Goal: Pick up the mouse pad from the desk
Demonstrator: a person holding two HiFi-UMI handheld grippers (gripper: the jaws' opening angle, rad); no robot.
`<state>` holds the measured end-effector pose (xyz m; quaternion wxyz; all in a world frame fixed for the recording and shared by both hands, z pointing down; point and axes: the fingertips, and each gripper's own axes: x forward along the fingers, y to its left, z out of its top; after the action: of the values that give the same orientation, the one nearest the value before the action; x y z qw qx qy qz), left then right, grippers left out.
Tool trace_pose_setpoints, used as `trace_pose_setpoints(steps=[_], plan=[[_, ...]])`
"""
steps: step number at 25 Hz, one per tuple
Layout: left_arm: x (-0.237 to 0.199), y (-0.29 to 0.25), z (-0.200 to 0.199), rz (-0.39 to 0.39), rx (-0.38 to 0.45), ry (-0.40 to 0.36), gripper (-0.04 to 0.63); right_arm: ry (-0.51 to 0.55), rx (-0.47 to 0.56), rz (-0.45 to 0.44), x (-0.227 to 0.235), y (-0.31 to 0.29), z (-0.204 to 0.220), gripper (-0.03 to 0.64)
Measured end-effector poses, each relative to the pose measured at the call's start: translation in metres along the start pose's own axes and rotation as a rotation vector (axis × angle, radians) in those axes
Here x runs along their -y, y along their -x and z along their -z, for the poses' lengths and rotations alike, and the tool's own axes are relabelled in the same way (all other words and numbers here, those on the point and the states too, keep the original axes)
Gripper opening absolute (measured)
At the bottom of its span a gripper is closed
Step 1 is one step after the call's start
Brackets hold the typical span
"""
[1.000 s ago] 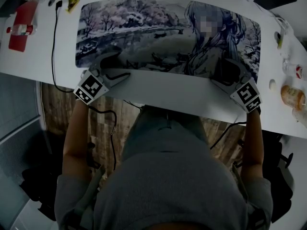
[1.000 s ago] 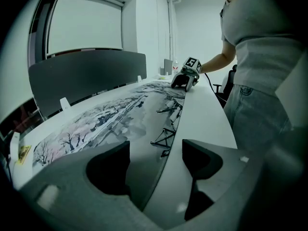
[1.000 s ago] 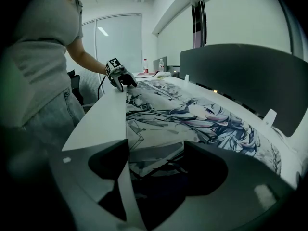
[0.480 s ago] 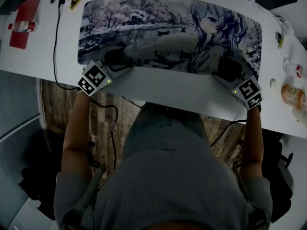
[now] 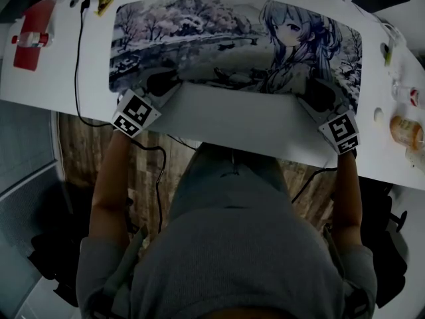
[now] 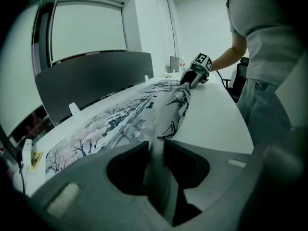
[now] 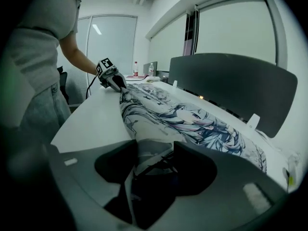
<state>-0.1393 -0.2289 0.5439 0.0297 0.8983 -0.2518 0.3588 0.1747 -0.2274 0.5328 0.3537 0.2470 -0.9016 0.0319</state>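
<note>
A long mouse pad (image 5: 232,38) printed with a winter scene and an anime girl lies across the white desk (image 5: 246,128). My left gripper (image 5: 163,84) is at its near left corner and my right gripper (image 5: 317,92) at its near right corner. In the left gripper view the jaws (image 6: 156,148) are closing, with a thin raised strip of the pad (image 6: 120,124) pinched between them. In the right gripper view the jaws (image 7: 155,150) are also closing and stand wider, with a thicker fold of the pad (image 7: 192,119) pressed between them. The pad's near edge curls up off the desk between the two grippers.
A red bottle (image 5: 30,35) and a black cable (image 5: 76,65) sit at the desk's far left. Small bottles (image 5: 405,135) stand at the right end. A grey partition (image 6: 96,76) runs along the desk's far side. The person stands against the near edge.
Both grippers slid onto the pad's near corners and their jaws narrowed on it. The pad's near edge has drawn back from the desk's front and lifted.
</note>
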Motion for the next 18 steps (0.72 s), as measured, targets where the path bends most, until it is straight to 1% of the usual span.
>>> trace_pose_setpoints(steps=[2, 3, 4, 6, 8, 11, 14, 18], plan=[[-0.003, 0.0, -0.001, -0.072, 0.004, -0.01, 0.105, 0.007, 0.013, 0.043, 0.002, -0.001, -0.003, 0.219], [-0.004, 0.0, -0.002, -0.111, 0.0, -0.016, 0.102, 0.001, 0.02, 0.066, 0.003, -0.002, -0.005, 0.178], [-0.007, 0.0, -0.002, -0.149, -0.008, -0.022, 0.095, -0.012, 0.027, 0.09, 0.006, -0.003, -0.008, 0.15], [-0.011, -0.002, -0.002, -0.213, -0.029, -0.03, 0.095, -0.046, 0.035, 0.131, 0.011, -0.005, -0.012, 0.12], [-0.015, -0.004, -0.003, -0.255, -0.045, -0.026, 0.096, -0.066, 0.031, 0.16, 0.014, -0.008, -0.014, 0.101], [-0.017, -0.004, -0.003, -0.292, -0.048, -0.008, 0.087, -0.095, 0.046, 0.204, 0.018, -0.008, -0.017, 0.07], [-0.024, 0.002, -0.011, -0.347, -0.014, 0.024, 0.063, -0.117, 0.083, 0.266, 0.023, -0.006, -0.024, 0.047], [-0.035, 0.018, -0.034, -0.446, 0.076, 0.082, 0.045, -0.125, 0.158, 0.353, 0.03, 0.002, -0.034, 0.033]])
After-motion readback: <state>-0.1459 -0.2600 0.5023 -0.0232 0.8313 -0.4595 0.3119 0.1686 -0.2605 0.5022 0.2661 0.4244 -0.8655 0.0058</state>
